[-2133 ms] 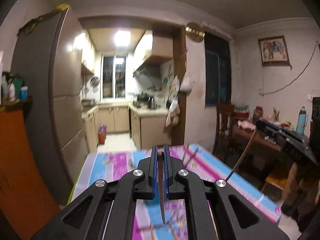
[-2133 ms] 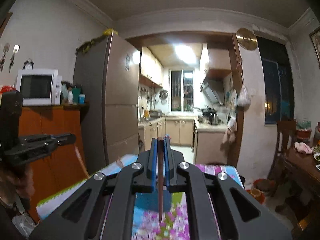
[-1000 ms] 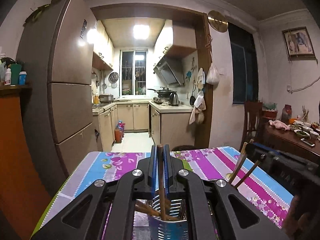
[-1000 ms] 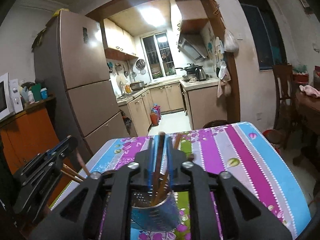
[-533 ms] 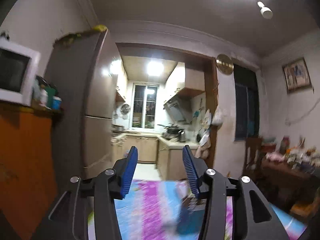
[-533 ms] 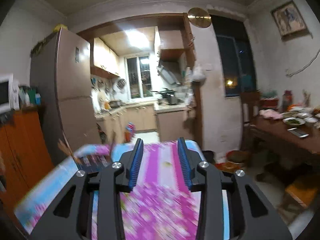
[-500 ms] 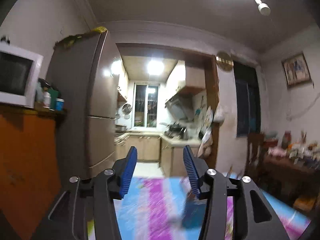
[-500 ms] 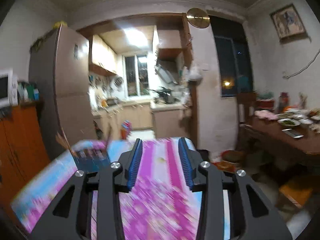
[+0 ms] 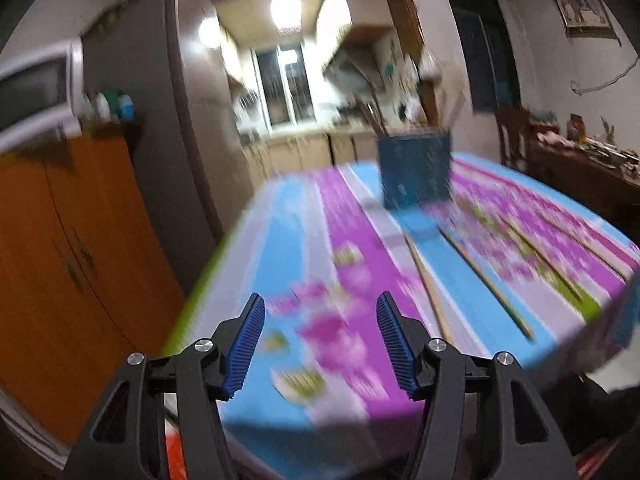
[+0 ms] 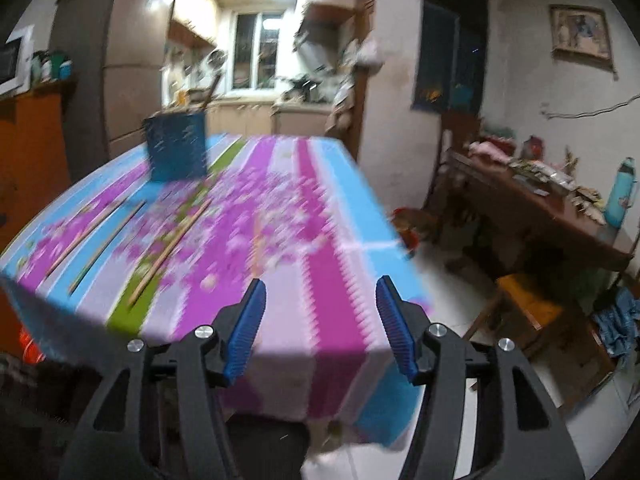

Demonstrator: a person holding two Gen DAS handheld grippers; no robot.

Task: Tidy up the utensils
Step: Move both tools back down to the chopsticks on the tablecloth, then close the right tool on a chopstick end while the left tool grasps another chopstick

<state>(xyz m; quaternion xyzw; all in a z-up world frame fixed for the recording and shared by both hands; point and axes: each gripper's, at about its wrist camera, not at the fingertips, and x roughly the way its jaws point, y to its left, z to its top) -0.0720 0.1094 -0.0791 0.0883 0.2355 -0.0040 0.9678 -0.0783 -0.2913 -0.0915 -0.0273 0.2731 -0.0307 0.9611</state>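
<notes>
Both grippers hang over the near table edge, tilted down, jaws spread wide and empty: left gripper (image 9: 320,340), right gripper (image 10: 320,324). Loose chopsticks (image 10: 170,246) lie ahead on the tablecloth (image 10: 320,184). Beyond them stands the blue holder (image 9: 416,170), sticks inside. Only the right view shows the cluttered side table (image 10: 540,204).

Left gripper (image 9: 320,340) with blue ribbed pads spread wide, blurred striped floral tablecloth (image 9: 344,248), dark blue holder (image 9: 415,168) with wooden chopsticks, loose chopsticks (image 9: 486,280) lying nearby
</notes>
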